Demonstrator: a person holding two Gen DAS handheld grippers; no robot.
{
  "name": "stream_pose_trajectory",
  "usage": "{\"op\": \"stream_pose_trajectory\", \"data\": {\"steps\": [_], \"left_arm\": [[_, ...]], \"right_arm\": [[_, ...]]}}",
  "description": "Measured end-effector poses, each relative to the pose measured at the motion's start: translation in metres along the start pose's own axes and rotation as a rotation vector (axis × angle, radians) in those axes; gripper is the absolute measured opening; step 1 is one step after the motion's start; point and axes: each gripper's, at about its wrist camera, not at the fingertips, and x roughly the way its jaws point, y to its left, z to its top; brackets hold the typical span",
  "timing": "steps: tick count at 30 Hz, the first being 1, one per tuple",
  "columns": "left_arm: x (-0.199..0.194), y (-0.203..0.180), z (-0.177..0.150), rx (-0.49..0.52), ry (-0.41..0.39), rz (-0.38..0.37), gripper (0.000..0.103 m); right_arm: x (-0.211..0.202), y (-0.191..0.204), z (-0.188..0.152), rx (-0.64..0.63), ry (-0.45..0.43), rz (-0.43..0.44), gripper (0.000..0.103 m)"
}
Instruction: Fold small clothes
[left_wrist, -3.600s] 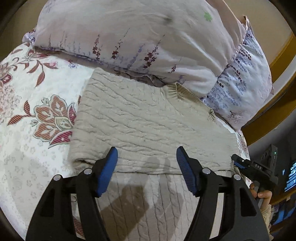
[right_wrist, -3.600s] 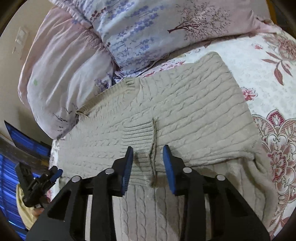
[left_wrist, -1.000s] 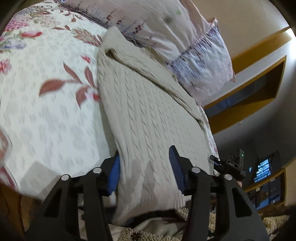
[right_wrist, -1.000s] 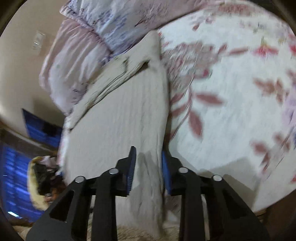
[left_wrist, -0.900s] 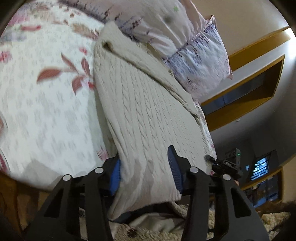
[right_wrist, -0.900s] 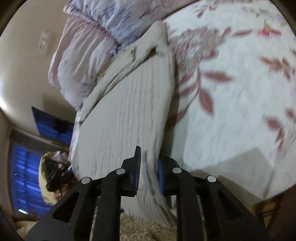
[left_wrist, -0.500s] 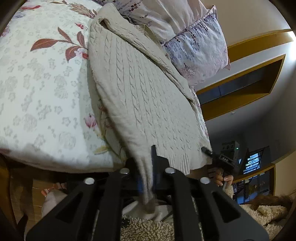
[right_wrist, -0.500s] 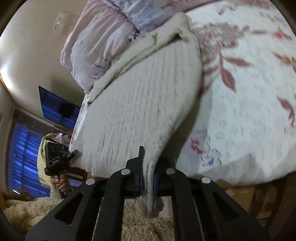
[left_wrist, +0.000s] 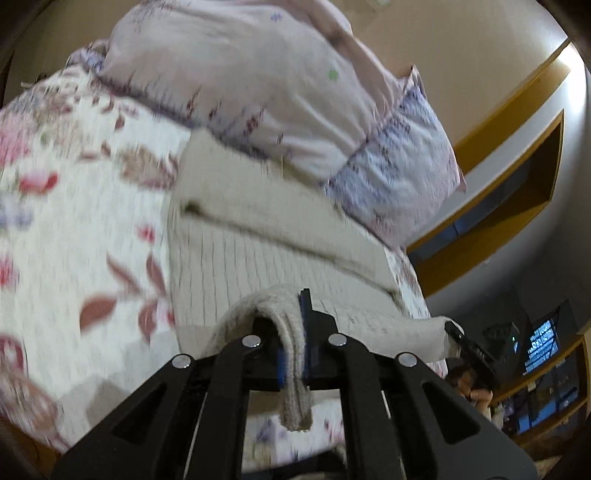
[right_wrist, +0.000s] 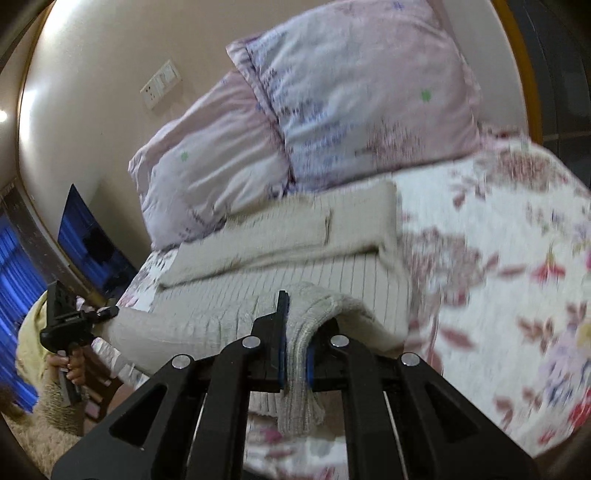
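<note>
A beige cable-knit sweater (left_wrist: 258, 236) lies on the floral bedspread (left_wrist: 74, 236), its sleeves folded across the top near the pillows. My left gripper (left_wrist: 293, 354) is shut on the sweater's ribbed bottom hem at one corner and holds it lifted above the bed. My right gripper (right_wrist: 295, 354) is shut on the other hem corner of the sweater (right_wrist: 295, 236), also lifted. Each gripper shows in the other's view: the right one (left_wrist: 465, 343) at the hem's far corner, the left one (right_wrist: 74, 325) likewise. The hem hangs stretched between them.
Two pillows, a pink one (left_wrist: 251, 74) and a lilac-printed one (left_wrist: 399, 166), lean at the head of the bed behind the sweater. A wall with a socket plate (right_wrist: 160, 85) rises behind. A screen (right_wrist: 92, 240) glows at the bedside.
Both grippers closed on the sweater's bottom hem at the bed's edge, then lifted it and carried it up and forward over the sweater's body, toward the pillows.
</note>
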Motion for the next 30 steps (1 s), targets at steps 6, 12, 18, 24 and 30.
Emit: {"op": "stream_pose_trajectory", "data": {"steps": [6, 12, 18, 24, 30], "left_arm": [[0.024, -0.010, 0.054, 0.045, -0.053, 0.037, 0.006], [0.068, -0.011, 0.113, 0.069, -0.087, 0.073, 0.006], [0.139, 0.028, 0.139, -0.031, -0.013, 0.101, 0.006], [0.170, 0.061, 0.135, -0.142, 0.037, 0.076, 0.006], [0.167, 0.064, 0.130, -0.168, 0.049, 0.020, 0.010]], "right_arm": [[0.025, -0.002, 0.040, -0.008, -0.076, -0.023, 0.007], [0.075, -0.022, 0.079, 0.080, -0.080, 0.022, 0.007], [0.158, -0.078, 0.088, 0.273, 0.057, -0.009, 0.007], [0.193, -0.109, 0.080, 0.375, 0.165, -0.026, 0.007], [0.175, -0.097, 0.079, 0.318, 0.187, -0.021, 0.009]]}}
